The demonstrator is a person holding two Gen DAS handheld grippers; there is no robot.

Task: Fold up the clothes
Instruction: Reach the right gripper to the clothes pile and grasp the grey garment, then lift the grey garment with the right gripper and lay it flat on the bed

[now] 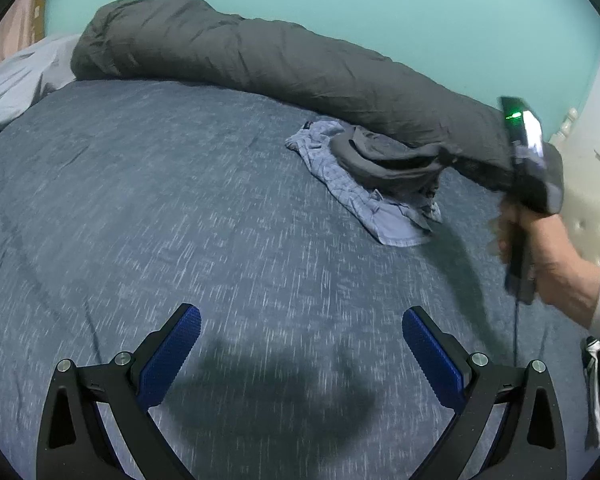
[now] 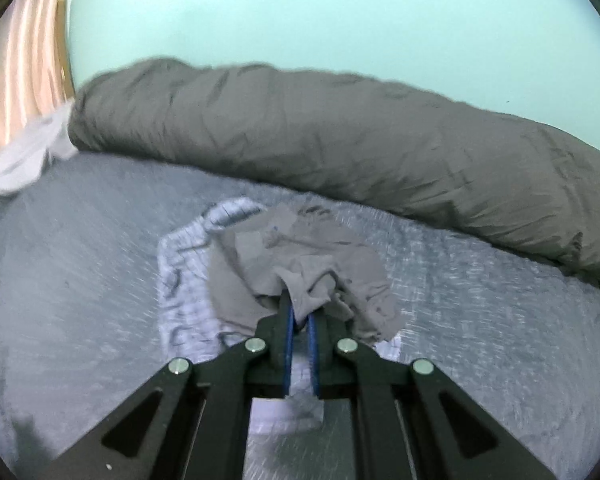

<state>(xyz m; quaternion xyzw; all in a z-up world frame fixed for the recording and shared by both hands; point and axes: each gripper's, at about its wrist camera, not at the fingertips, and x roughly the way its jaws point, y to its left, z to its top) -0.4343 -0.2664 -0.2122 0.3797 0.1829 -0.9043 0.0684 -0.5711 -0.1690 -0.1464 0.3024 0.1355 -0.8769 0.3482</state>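
Blue bedspread [image 1: 180,200] fills both views, with a rolled grey duvet [image 1: 260,60] along the teal wall at the top. Two garments are heaped right of centre in the left wrist view: a grey garment [image 2: 300,256] bunched on a checked blue shirt [image 1: 380,216]. The right gripper [image 2: 300,316] is pinched narrow on a fold of the grey garment at frame centre, its hand [image 1: 548,256] seen at the right edge. The left gripper [image 1: 300,340] is spread wide over bare bedspread, well apart, the heap lying up and to the right of it. The right side is judged nearer; the heap shows no clear long axis.
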